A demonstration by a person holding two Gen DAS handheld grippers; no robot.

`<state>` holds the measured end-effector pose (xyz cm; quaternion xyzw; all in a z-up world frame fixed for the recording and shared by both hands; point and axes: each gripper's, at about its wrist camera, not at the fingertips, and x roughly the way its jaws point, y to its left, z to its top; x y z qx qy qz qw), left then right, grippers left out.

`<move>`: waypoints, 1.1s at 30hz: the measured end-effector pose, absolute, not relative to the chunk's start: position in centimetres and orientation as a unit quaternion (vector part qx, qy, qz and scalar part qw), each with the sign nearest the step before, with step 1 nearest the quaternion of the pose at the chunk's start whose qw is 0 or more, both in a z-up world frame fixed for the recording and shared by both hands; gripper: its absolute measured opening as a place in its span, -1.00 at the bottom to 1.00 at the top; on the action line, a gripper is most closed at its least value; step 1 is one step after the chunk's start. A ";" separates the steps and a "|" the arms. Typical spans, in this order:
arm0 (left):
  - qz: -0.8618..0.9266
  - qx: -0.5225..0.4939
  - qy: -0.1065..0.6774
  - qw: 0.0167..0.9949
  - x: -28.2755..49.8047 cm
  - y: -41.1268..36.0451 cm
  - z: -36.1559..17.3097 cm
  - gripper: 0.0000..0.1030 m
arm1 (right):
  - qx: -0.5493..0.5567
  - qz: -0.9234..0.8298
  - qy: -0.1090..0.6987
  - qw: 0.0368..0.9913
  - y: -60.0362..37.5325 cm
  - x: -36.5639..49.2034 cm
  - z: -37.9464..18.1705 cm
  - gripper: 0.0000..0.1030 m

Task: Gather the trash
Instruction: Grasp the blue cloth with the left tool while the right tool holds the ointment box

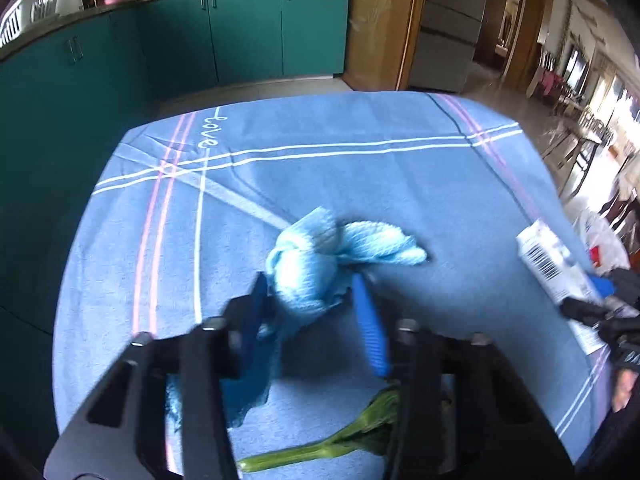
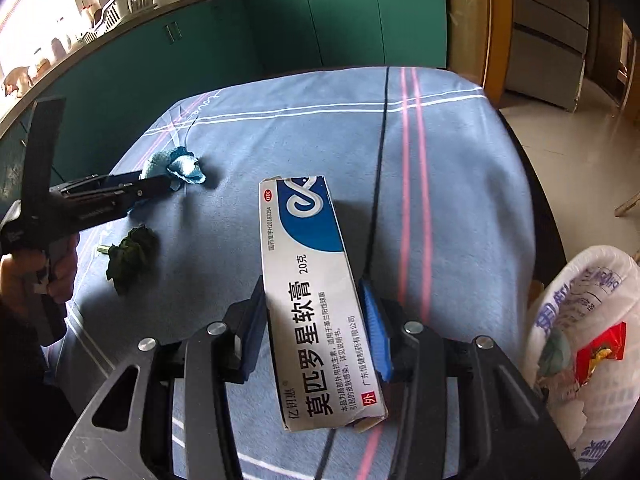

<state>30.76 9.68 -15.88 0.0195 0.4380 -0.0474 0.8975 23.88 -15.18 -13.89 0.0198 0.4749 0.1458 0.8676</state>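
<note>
A crumpled light blue tissue [image 1: 312,240] lies on the blue striped tablecloth [image 1: 360,168]. My left gripper [image 1: 310,282] stands over its near end, and both blue pads press on the wad. A white and blue ointment box [image 2: 308,280] sits lengthwise in my right gripper [image 2: 313,286], pads shut on its long sides. The right wrist view shows the left gripper [image 2: 158,181] at the tissue [image 2: 180,164] on the far left. The box [image 1: 548,260] and right gripper [image 1: 592,296] show at the right edge of the left wrist view.
A wilted green vegetable scrap [image 1: 340,436] [image 2: 132,252] lies near the table's front, just behind the left gripper. A white plastic bag [image 2: 580,320] with printed wrappers inside hangs off the table's right edge. Teal cabinets [image 1: 240,28] stand beyond the far edge.
</note>
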 end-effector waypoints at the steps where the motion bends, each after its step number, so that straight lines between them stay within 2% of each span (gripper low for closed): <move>1: -0.050 0.017 0.438 0.897 30.6 9.9 -15.9 -0.44 | 0.019 0.145 0.472 0.869 -15.3 23.6 -13.7 -0.13; 13: -0.109 -0.024 0.406 0.907 24.5 9.8 -12.3 -0.47 | 0.015 0.145 0.469 0.871 -15.7 22.4 -13.2 -0.13; 18: -0.079 0.054 0.375 0.922 23.1 7.3 -11.9 -0.45 | 0.015 0.146 0.467 0.872 -15.7 22.2 -13.1 -0.13; 23: -0.071 0.075 0.373 0.922 22.5 6.2 -11.9 -0.44 | 0.013 0.146 0.467 0.872 -15.7 22.1 -13.3 -0.13; 26: -0.075 0.088 0.371 0.922 22.2 5.7 -11.9 -0.35 | 0.012 0.147 0.467 0.872 -15.6 22.2 -13.4 -0.13; 30: -0.074 0.092 0.372 0.921 22.1 5.8 -12.0 -0.07 | 0.011 0.147 0.465 0.873 -15.5 22.2 -13.4 -0.12; 32: -0.071 0.094 0.372 0.921 22.1 5.8 -12.1 0.03 | 0.010 0.148 0.465 0.873 -15.4 22.1 -13.5 -0.06; 33: -0.070 0.095 0.373 0.920 22.3 5.7 -12.1 0.16 | 0.009 0.147 0.464 0.873 -15.4 22.1 -13.5 0.04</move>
